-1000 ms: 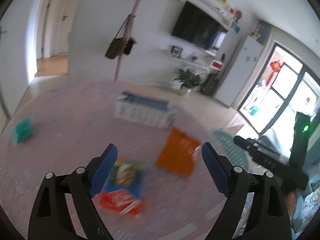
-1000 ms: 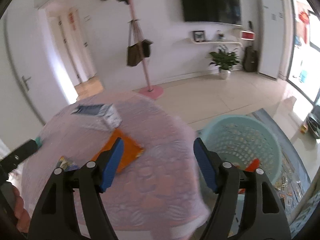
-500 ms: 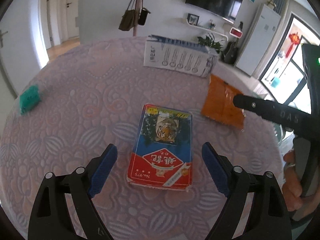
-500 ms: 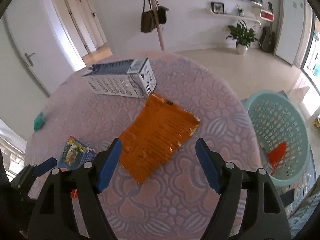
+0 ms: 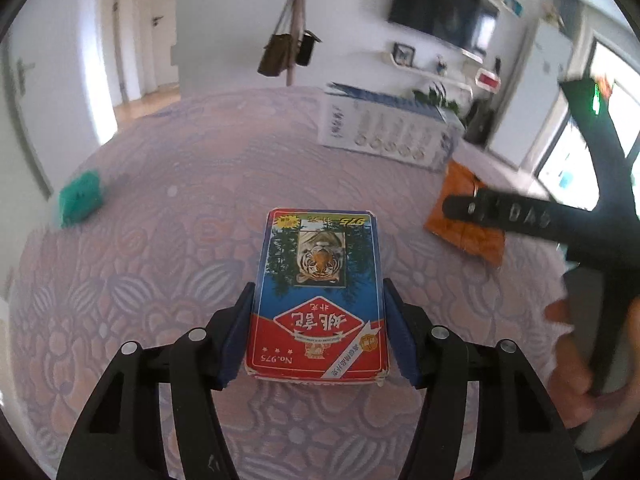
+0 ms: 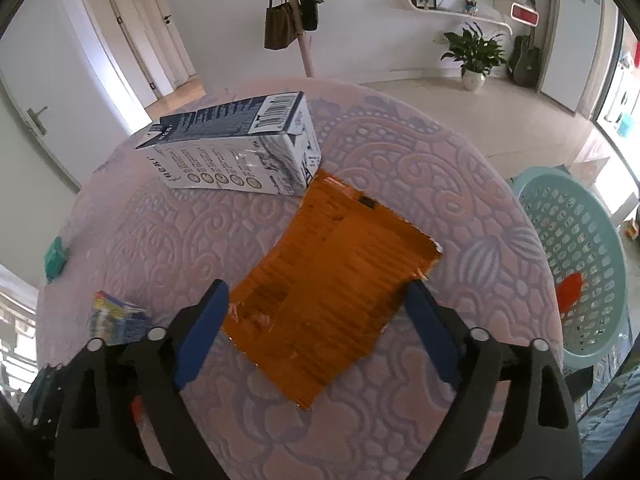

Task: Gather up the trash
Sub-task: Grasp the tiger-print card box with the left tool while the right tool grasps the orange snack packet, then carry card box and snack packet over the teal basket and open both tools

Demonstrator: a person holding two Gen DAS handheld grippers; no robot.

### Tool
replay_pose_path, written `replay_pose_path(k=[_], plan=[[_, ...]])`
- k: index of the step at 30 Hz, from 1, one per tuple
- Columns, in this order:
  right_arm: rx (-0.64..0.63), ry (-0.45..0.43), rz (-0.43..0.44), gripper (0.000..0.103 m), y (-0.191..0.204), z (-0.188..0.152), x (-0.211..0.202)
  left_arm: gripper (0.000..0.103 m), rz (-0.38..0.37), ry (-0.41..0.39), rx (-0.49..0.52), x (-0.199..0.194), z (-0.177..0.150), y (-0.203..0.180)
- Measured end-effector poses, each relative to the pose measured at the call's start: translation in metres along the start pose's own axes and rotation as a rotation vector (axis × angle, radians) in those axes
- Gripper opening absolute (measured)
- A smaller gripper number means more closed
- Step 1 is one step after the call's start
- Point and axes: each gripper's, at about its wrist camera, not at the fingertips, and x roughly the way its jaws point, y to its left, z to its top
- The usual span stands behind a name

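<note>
My left gripper [image 5: 318,334] is shut on a red and blue card box with a tiger picture [image 5: 318,284], which lies on the round pink table [image 5: 160,248]. My right gripper [image 6: 316,328] is open, just above and around the near end of a flat orange wrapper [image 6: 336,276]. The right gripper also shows in the left wrist view [image 5: 500,212], over the orange wrapper [image 5: 460,216]. The card box shows blurred at the left of the right wrist view [image 6: 116,316].
A white and blue carton lies on its side at the table's far part [image 6: 236,152], also in the left wrist view [image 5: 384,128]. A small green object [image 5: 80,196] sits near the left edge. A pale green basket [image 6: 576,264] with a red scrap stands on the floor to the right.
My left gripper came down and closed on the card box. My right gripper moved lower and closer over the orange wrapper.
</note>
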Motion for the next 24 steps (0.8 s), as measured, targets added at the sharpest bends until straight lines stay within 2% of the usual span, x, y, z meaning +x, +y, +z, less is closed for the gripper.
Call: replay_pose_path(k=[2,6,8,10,15,19,21,22,24], plan=[[-0.022,-0.013,-0.043,0.088,0.005,0.0,0.003,0.058,-0.016,-0.007,-0.04,-0.002,0.0,0.008],[-0.027,-0.031,-0.087,0.088,0.009,-0.001,0.006,0.058,-0.018,-0.031,-0.036,-0.006,-0.002,0.005],[-0.035,-0.041,-0.11,0.082,0.009,-0.002,0.006,0.058,-0.01,-0.033,-0.03,-0.006,-0.004,0.003],[-0.04,-0.053,-0.116,0.068,0.009,-0.004,0.003,0.058,-0.001,-0.038,-0.025,-0.007,-0.005,-0.002],[-0.046,-0.071,-0.109,0.049,-0.003,-0.011,-0.006,0.058,0.002,-0.041,-0.01,-0.008,-0.009,-0.008],[-0.059,-0.089,-0.105,0.026,-0.004,-0.015,-0.012,0.058,0.02,-0.042,0.008,-0.008,-0.01,-0.013],[-0.055,-0.092,-0.08,0.018,-0.006,-0.016,-0.013,0.058,0.025,-0.046,0.011,-0.009,-0.009,-0.014],[-0.05,-0.097,-0.067,0.007,-0.007,-0.016,-0.015,0.058,0.028,-0.047,0.011,-0.01,-0.009,-0.015],[-0.035,-0.113,-0.032,0.006,-0.008,-0.018,-0.019,0.058,0.029,-0.051,0.005,-0.01,-0.009,-0.016]])
